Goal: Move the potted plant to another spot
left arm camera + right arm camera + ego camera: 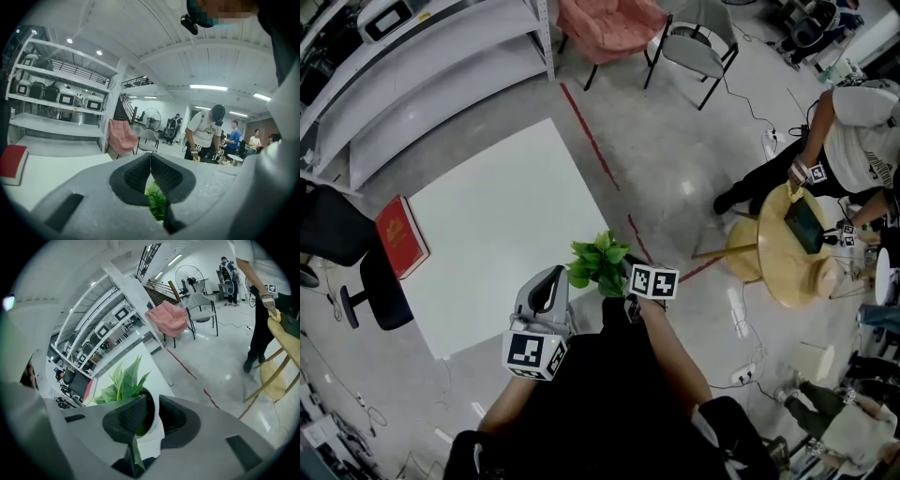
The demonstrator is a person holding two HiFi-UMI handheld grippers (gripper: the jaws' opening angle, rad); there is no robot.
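The potted plant has green leaves in a small white pot. It hangs by the near right corner of the white table. My right gripper is shut on the pot's rim, one pad inside and one outside, as the right gripper view shows. My left gripper hovers just left of the plant with its jaws shut and nothing between them. A few leaves show below its pads.
A red book lies on the table's left edge, beside a black office chair. Grey shelves stand at the back. Pink and grey chairs are beyond. A person bends over a round wooden table at right.
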